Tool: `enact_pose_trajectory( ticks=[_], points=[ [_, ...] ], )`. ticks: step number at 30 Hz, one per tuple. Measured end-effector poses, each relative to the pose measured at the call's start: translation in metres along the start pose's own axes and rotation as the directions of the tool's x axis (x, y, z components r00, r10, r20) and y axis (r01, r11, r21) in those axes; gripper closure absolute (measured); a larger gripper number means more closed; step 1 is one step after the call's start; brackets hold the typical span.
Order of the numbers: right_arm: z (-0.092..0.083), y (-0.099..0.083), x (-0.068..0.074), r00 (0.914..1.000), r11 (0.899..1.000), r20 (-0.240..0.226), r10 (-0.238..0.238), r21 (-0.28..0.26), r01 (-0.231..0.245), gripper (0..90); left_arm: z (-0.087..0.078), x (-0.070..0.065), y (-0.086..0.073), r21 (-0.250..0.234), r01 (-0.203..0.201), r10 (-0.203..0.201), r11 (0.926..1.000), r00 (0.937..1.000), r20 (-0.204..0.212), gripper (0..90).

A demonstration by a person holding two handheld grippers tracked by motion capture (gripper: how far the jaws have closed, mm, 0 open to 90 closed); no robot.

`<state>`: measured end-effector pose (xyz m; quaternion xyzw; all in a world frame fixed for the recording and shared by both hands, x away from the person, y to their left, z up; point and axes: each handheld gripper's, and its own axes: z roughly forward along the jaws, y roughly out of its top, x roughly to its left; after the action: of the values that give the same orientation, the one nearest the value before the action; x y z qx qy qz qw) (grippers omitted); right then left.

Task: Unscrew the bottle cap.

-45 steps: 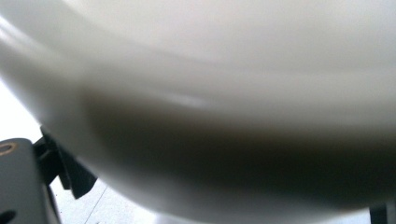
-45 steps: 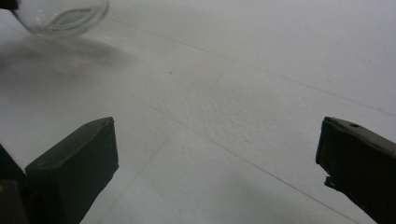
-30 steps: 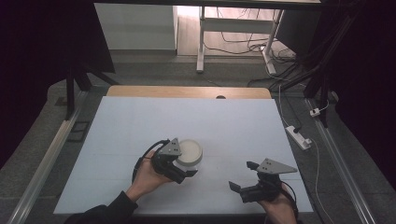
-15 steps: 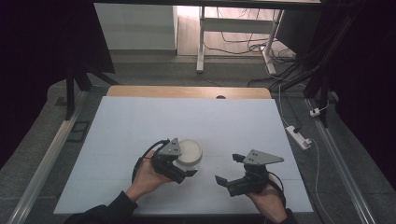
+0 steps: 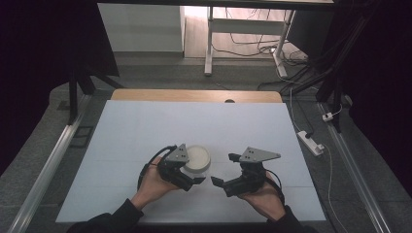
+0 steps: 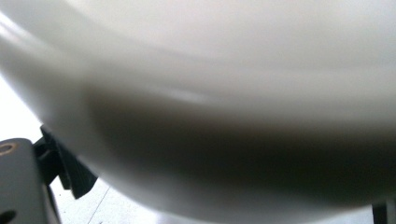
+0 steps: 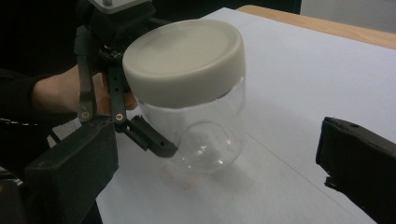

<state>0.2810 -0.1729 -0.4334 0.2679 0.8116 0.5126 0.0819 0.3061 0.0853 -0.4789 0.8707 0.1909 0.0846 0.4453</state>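
High view: white table (image 5: 145,126) w/ wooden strip at far edge, power strip (image 5: 311,142) on floor to right, desk legs and loose cables beyond. Nothing lying betw. the two grippers on the sheet.

Jar (image 5: 197,162), clear glass w/ cream lid (image 5: 198,155), near front centre of table, held tilted by left gripper (image 5: 187,180). In right gripper view, jar (image 7: 198,116) leans w/ lid (image 7: 184,60) toward camera and up, rounded base low, close over the sheet; touching the sheet or not – can't tell. Left gripper (image 7: 135,126) jaws closed on the glass body just under the lid, one jaw seen along the near side. Left gripper view: blurred pale lid (image 6: 210,93) right against lens, a jaw tip at lower left.

Left hand (image 5: 153,182) wrapped round gripper body from behind, forearm in dark sleeve coming up from bottom edge, gripper angled right toward jar.

Right gripper (image 5: 221,183) just right of jar, apart from it, jaws spread wide and empty, aimed left at jar. Right hand (image 5: 265,196) under the gripper, palm up-ish, grey plate on top.
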Motion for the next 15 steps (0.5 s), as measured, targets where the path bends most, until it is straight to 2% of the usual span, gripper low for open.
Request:
enact_pose_trajectory(
  ticks=[7, 15],
  points=[
    [0.017, 0.010, 0.007, 0.9989, 0.999, 0.001, -0.047, 0.015, 0.047, 0.0, 0.001, -0.001, 0.000, 0.008, -0.008, 0.008, 0.9999, 0.9999, 0.009, 7.2],
    [0.038, 0.023, 0.011, 0.9972, 0.997, -0.004, -0.074, 0.015, 0.074, 0.0, 0.002, -0.002, 0.001, 0.002, -0.004, 0.004, 1.0000, 0.9999, 0.013, 7.2]
  ],
)
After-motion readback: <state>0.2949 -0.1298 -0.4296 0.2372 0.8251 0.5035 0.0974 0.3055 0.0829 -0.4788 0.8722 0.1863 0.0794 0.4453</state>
